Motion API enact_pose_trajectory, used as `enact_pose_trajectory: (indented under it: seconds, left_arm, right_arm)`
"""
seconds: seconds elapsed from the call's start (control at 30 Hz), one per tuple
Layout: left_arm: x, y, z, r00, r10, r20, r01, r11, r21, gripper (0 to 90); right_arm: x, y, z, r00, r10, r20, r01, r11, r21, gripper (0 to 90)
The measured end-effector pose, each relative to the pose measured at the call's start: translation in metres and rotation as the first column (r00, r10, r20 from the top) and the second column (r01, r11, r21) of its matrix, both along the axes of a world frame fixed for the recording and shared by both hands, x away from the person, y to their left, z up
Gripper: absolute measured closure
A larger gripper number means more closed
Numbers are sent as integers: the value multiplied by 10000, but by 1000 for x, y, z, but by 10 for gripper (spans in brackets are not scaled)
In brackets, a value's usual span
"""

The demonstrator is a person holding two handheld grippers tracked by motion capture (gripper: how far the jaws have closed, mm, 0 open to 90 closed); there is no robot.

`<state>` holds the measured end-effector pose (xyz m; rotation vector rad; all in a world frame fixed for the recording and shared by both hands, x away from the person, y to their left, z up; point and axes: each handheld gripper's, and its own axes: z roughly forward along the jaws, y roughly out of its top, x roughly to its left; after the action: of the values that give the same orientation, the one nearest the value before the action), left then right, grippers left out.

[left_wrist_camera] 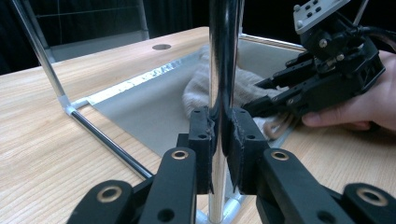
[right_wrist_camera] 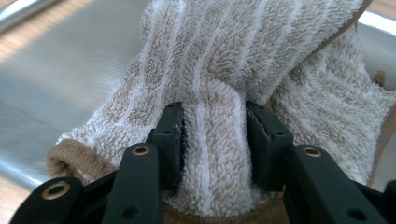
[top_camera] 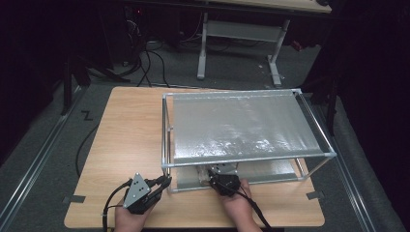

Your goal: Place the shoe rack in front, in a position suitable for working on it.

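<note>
My left gripper [left_wrist_camera: 219,135] is clamped on the rack's upright metal post [left_wrist_camera: 223,56]; my right gripper [right_wrist_camera: 214,140] pinches a fold of striped towel [right_wrist_camera: 243,60], seemingly on the rack's bottom tray [left_wrist_camera: 140,102]

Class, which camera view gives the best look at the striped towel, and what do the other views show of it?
The right gripper view: the towel is close up, its beige and white stripes clear, a fold pinched in the right tongs. The left gripper view shows a pale bunch behind the metal post. In the high view it is barely visible under the frame's shelf.
</note>
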<state>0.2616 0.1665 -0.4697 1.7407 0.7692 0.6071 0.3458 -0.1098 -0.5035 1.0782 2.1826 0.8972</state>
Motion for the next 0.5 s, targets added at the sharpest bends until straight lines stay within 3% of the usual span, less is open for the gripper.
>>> enact_pose_trajectory:
  seconds: [0.3,0.5]
  left_arm:
    - [0,0,0,10000,46,3,-46,10000,-4,805]
    - [-1,-1,0,10000,58,6,-58,10000,-26,805]
  right_arm:
    - [9,-40,1,9964,-838,151,841,9962,-244,600]
    - [15,-73,2,9890,-1465,186,1471,9885,-342,600]
